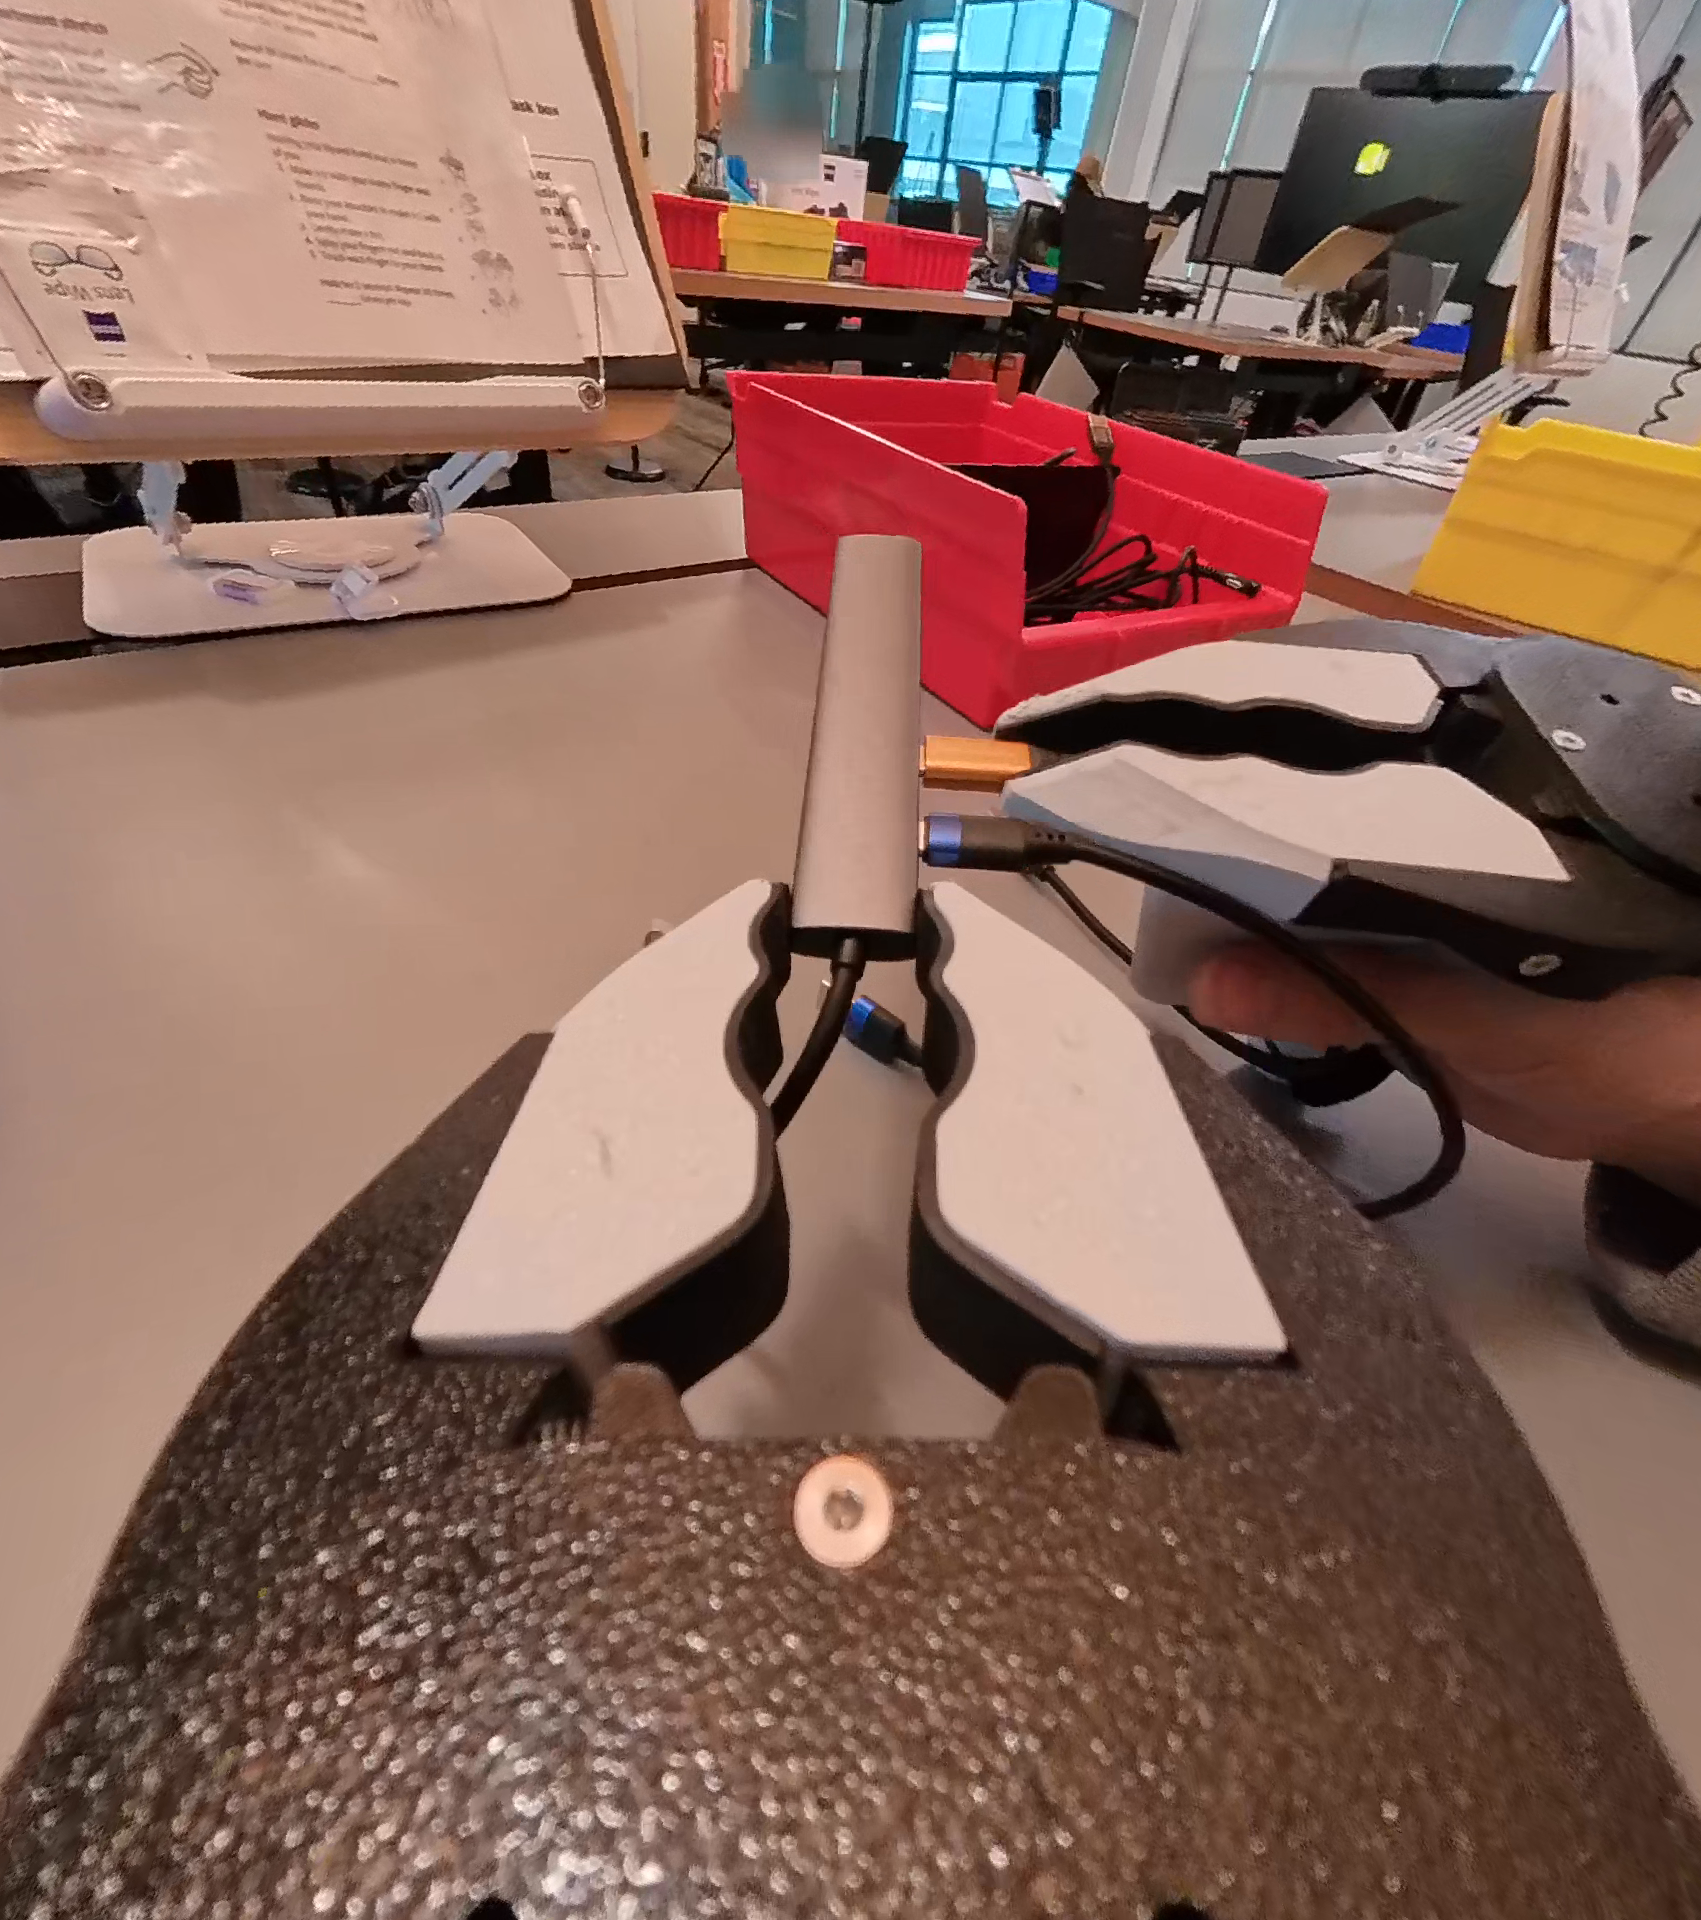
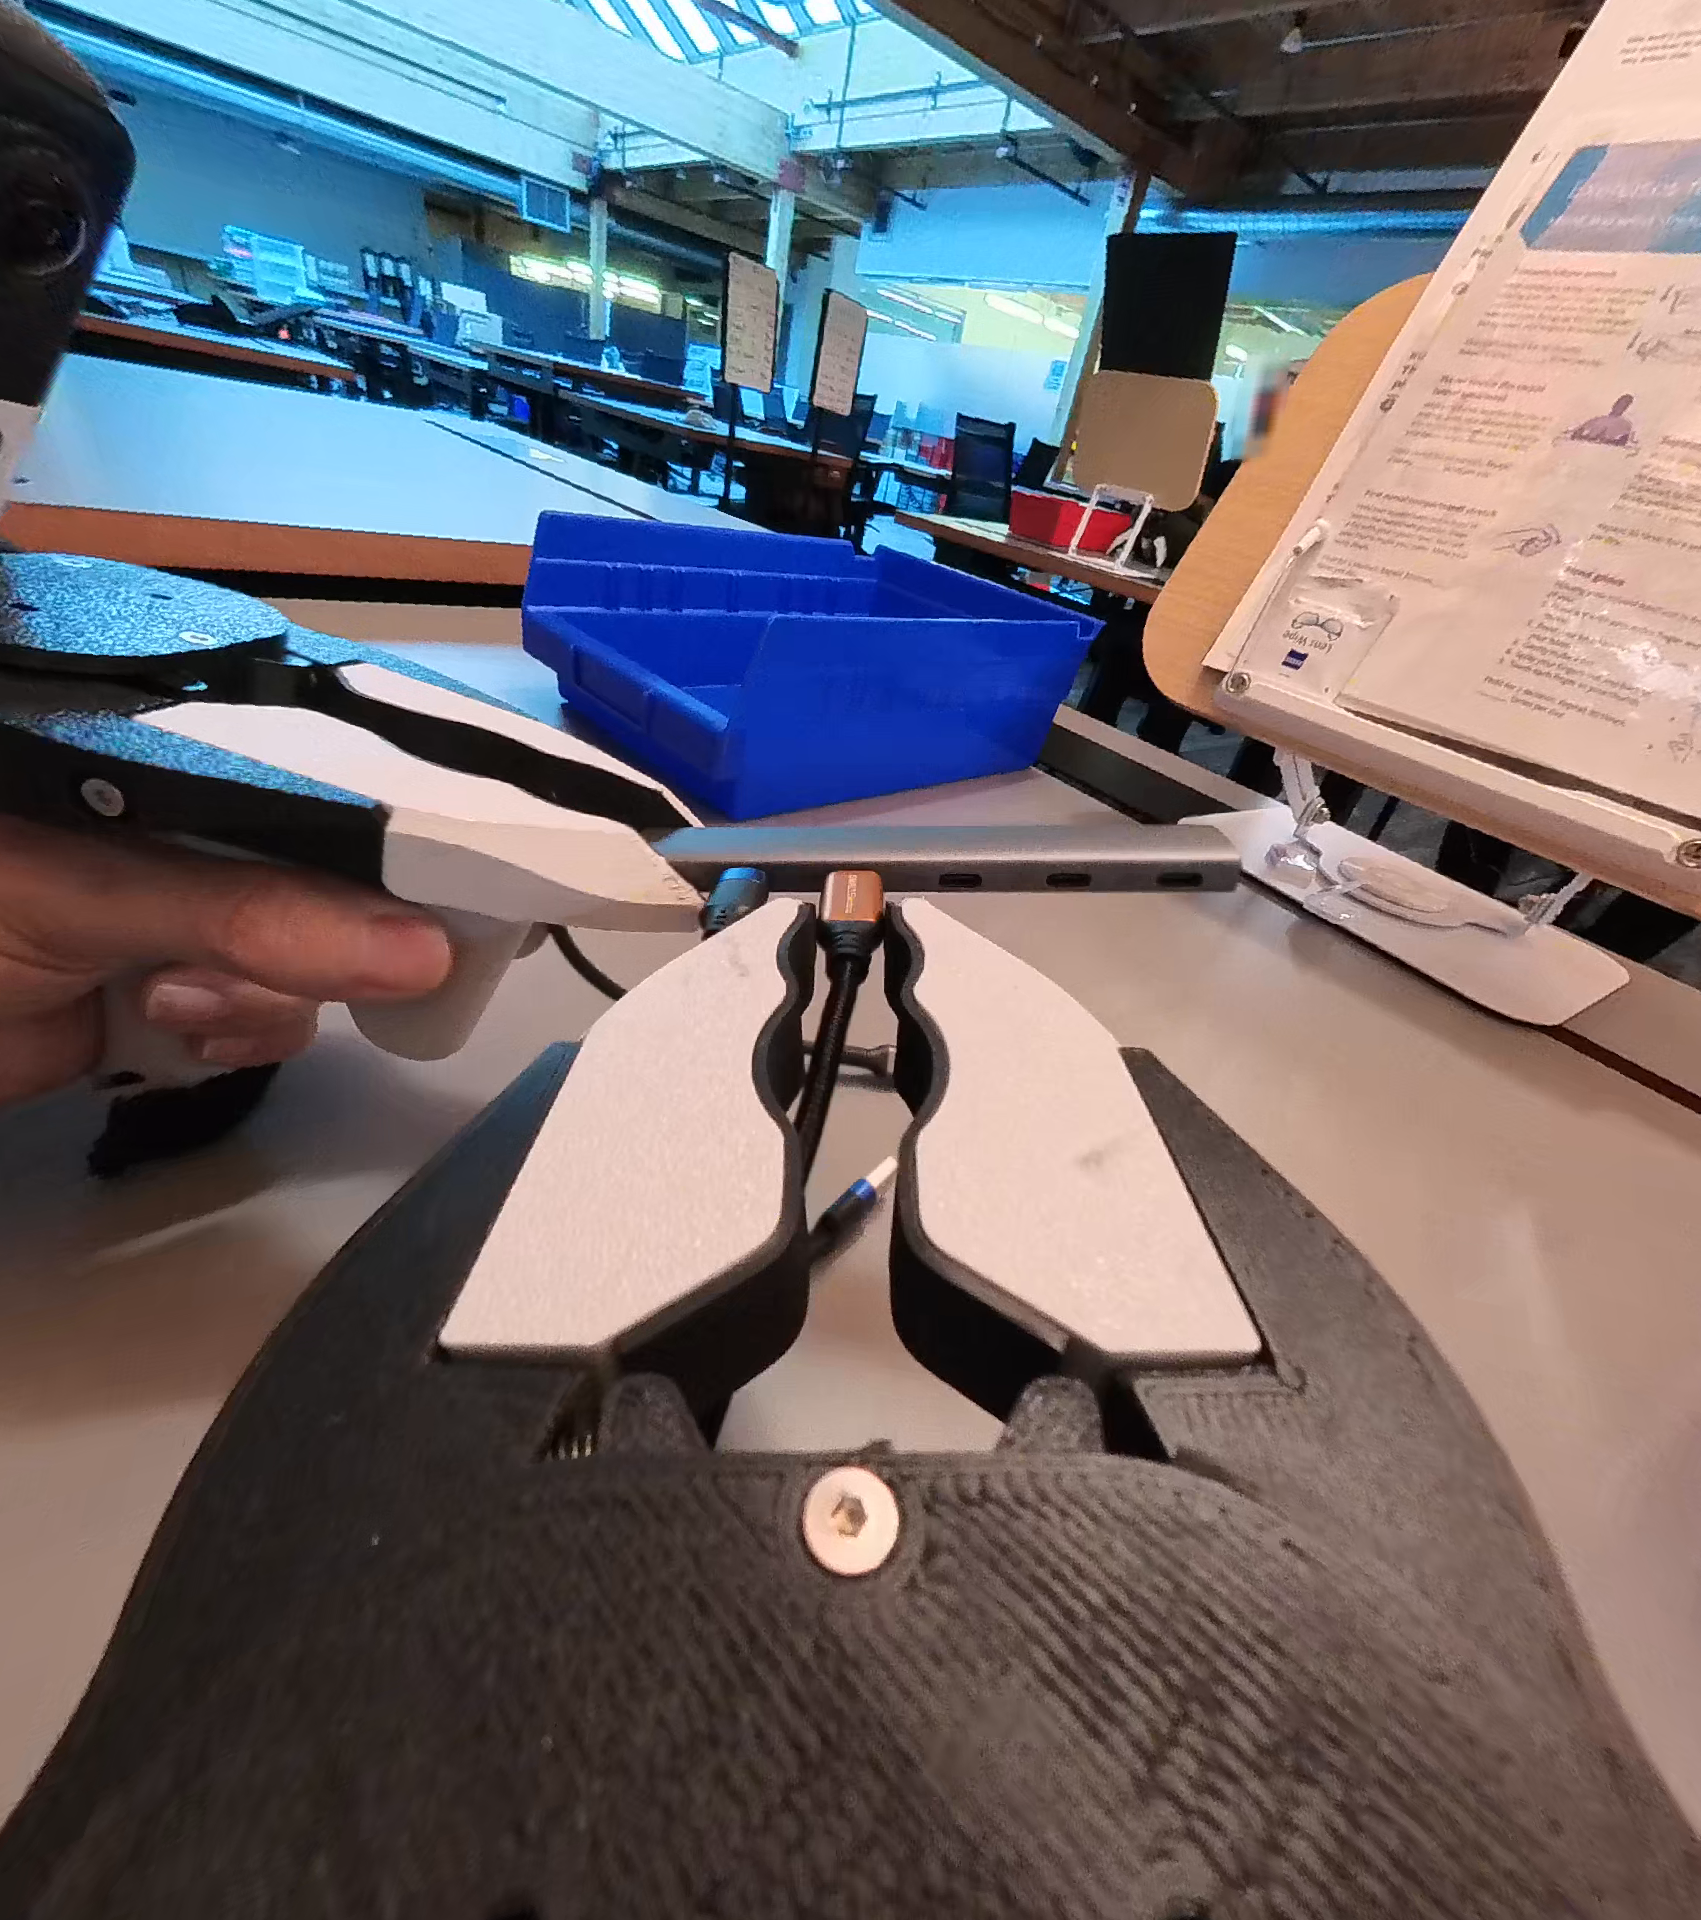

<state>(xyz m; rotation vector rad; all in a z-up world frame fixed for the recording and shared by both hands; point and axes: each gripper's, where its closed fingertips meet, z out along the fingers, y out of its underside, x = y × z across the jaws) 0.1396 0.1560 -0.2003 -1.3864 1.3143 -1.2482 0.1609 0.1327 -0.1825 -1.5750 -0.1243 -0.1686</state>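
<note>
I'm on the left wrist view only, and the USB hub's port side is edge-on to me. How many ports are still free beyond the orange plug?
Observer: Three empty ports show in a row along the USB hub, between the orange plug and the hub's far end.
Operator: Where does that plug's cable go?
Observer: Its black braided cable runs back between the fingers of the right tongs, which are closed on the plug's shell.
Operator: What's behind the hub on that side?
Observer: A blue bin sits on the table just beyond it.
</note>
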